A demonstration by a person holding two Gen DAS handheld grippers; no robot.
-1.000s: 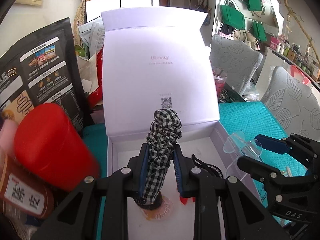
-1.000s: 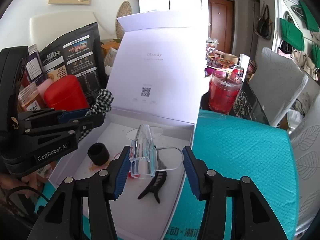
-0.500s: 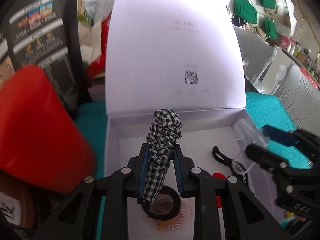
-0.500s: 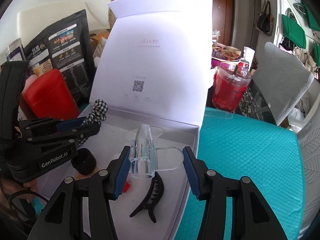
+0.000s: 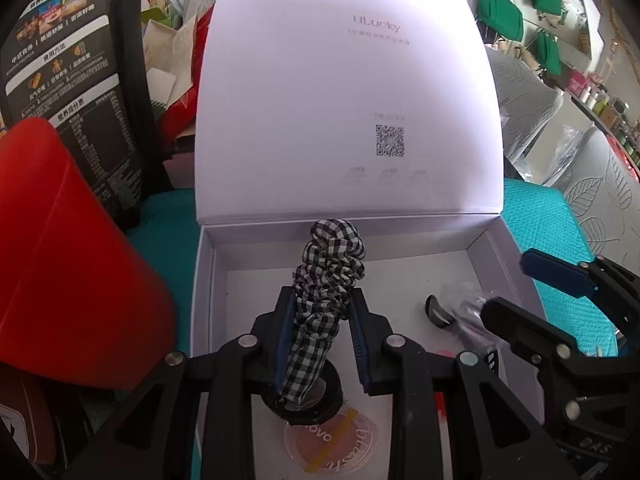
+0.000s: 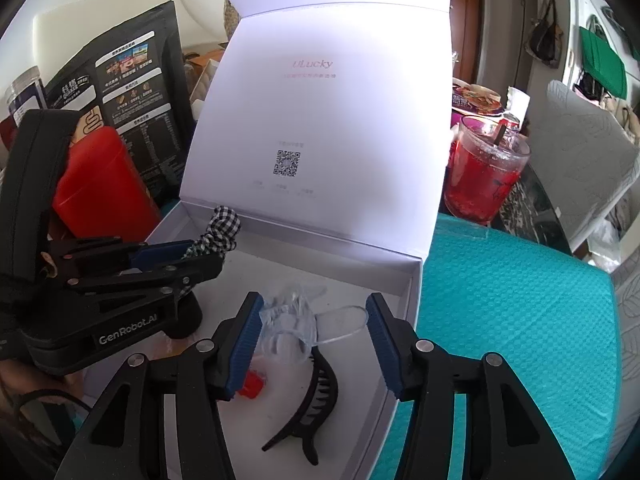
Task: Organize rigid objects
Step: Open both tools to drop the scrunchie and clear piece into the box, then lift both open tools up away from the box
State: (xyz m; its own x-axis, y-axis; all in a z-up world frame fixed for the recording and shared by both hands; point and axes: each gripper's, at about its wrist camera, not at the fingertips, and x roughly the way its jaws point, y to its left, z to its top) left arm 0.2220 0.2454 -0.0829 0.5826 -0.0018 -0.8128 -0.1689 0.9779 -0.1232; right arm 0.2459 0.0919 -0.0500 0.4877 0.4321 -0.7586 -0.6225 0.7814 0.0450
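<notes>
Landmark: the white box (image 6: 404, 280), lid propped upright at its far side, standing on a teal mat (image 6: 520, 320); every place below is given from it.
Left gripper (image 5: 322, 336): over the near-left part of the box floor, jaws narrow, and they have just been opening a little; the checked scrunchie (image 5: 330, 276) stands between them with the left pad against the cloth and a sliver of gap showing at the right pad.
Why held so: the scrunchie is carried low and upright, its lower end just above a black ring (image 5: 308, 400) and a round pink compact (image 5: 332, 440) on the floor, probably so it drops a short way and stays inside the walls.
Right gripper (image 6: 316, 340): over the near-right part of the box, jaws at a middling spread that has just been widening; the clear clip (image 6: 292, 328) lies against the left pad only, the right pad well clear of it.
Why held so: judged a release in hand, the clip let go above the floor beside the black claw clip (image 6: 316, 408) and a small red piece (image 6: 250, 386).
Task's things: scrunchie and clear clip both inside the box outline, neither seen settled yet.
Outside the box: red canister (image 5: 60, 280) and black pouch (image 6: 132, 92) to its left, red drink (image 6: 484, 176) behind its right side.
Risk: the blurred clear clip may tumble onto the claw clip.
</notes>
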